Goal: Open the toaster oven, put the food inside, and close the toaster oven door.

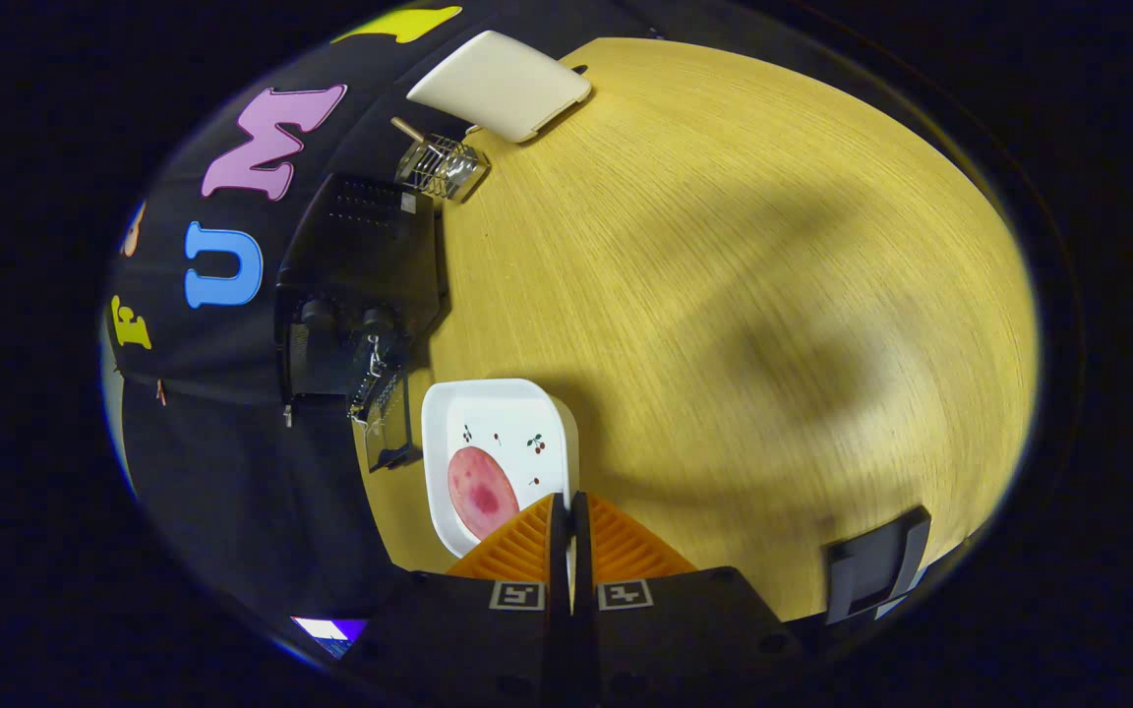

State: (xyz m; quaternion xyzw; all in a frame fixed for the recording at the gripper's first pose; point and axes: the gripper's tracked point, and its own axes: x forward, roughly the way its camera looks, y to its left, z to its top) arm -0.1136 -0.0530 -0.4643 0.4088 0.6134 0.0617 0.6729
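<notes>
Gripper view: we see the toaster oven (360, 295), a black box standing at the edge of the wooden table (724, 295) against the dark booth wall, with two round knobs on its face. Its door (391, 423) hangs open toward the table, and a little chain dangles beside it. We can read no brand or writing on the oven. Just beside the open door sits a white square plate (527, 413) with small cherry prints, and on it lies the food (481, 490), a round pinkish-red slice. The gripper (571, 503) hovers over the near edge of that plate, its two fingers (557, 531) pressed nearly together with only a thin slit between them and nothing held; the slice lies just ahead of the fingertips, to one side. On the gripper's body, two small square marker tags (517, 594) show block patterns that are not readable words. Beyond the oven, a small wire basket (441, 165) with a wooden handle stands on the table, and past it lies a cream-coloured flat board (503, 84), near the far edge
</notes>
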